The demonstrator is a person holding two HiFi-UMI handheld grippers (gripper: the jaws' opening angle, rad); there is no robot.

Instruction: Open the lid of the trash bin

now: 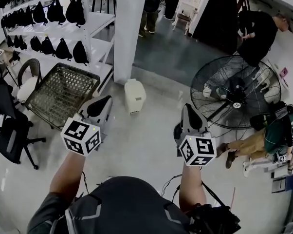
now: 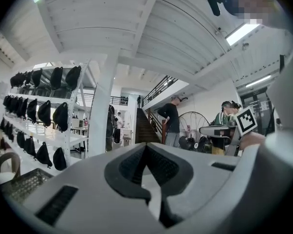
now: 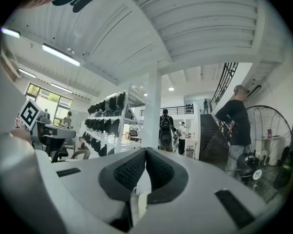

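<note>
Left gripper point(image 1: 101, 104) jaws together, nothing between. Right gripper point(image 1: 188, 112) the same, empty. Both point forward off the floor, which reads as a carry pose with the approach not begun. The cream plastic trash bin point(image 1: 135, 95) sits on the floor at 12 o'clock, lid looks down, well apart from both grippers. White square pillar point(image 1: 131, 30) just behind it. Black round floor fan point(image 1: 235, 92) at 2 o'clock.
</note>
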